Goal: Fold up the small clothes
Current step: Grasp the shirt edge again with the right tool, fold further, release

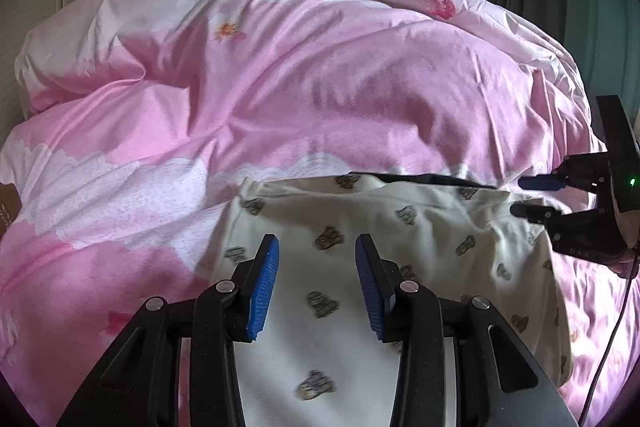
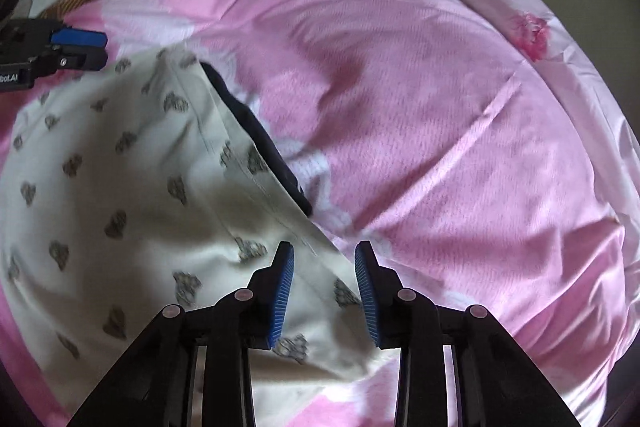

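Fabric first: the cream garment point(image 1: 360, 267) you are working on is soft, matte cotton printed with small grey-brown motifs, and it lies spread on a crumpled pink duvet point(image 1: 280, 87) with white cloud patches and red flowers. In your left wrist view its long axis runs from under the tongs away toward the far hem, where a dark band point(image 1: 420, 179) shows along the edge. In your right wrist view the same dark band point(image 2: 260, 135) runs diagonally beside a stitched seam. Your left gripper point(image 1: 316, 287) hangs over the cloth with its ribbed blue pads spread wide, gripping nothing. Your right gripper point(image 2: 324, 291) is likewise parted, straddling the garment's point(image 2: 120, 187) edge without pinching it.
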The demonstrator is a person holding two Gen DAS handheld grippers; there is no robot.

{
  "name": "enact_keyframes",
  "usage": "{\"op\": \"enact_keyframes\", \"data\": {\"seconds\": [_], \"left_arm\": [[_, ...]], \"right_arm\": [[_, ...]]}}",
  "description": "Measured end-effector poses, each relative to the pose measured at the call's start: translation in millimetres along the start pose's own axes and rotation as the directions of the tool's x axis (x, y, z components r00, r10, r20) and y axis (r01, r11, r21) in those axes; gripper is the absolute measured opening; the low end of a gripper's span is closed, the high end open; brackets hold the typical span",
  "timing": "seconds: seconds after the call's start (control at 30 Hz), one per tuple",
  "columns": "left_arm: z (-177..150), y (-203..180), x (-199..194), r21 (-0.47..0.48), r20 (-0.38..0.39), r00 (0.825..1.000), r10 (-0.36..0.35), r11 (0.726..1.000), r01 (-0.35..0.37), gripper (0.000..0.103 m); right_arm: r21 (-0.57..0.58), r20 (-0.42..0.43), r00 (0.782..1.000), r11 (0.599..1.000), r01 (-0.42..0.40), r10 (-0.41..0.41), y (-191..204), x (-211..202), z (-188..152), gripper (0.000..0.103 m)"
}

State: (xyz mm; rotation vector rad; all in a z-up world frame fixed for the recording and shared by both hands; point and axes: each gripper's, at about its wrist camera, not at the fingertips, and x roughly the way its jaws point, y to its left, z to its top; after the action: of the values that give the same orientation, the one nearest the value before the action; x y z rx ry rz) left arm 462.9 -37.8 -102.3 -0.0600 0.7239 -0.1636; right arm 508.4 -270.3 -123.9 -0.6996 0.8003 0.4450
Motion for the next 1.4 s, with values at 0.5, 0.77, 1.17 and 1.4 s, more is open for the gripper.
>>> {"op": "enact_keyframes", "data": {"seconds": [0.5, 0.77, 1.17, 1.4], "left_arm": [[4, -35, -3, 0.046, 0.005, 1.0, 0.025, 0.999, -0.025, 0.04], [6, -48, 2, 0.075, -0.001, 1.0, 0.031, 0.997, -0.031, 0.04], [5, -49, 6, 0.077, -0.004, 0.999, 0.04, 0.996, -0.039, 0.04], [4, -50, 6, 0.083, -0.001, 0.999, 0.042, 0.996, -0.042, 0.04]], "right_arm": [[-0.083, -0.092, 0.991, 0.991, -0.109, 0.101, -20, 7, -10, 0.022], [-0.101, -0.174, 0.96, 0.966, -0.239, 0.219, -28, 20, -8, 0.014], [-0.048, -0.089, 0.978, 0.979, -0.196, 0.191, -41, 8, -5, 0.003], [0.043, -0.072, 0.98, 0.983, -0.181, 0.184, -49, 7, -22, 0.003]]}}
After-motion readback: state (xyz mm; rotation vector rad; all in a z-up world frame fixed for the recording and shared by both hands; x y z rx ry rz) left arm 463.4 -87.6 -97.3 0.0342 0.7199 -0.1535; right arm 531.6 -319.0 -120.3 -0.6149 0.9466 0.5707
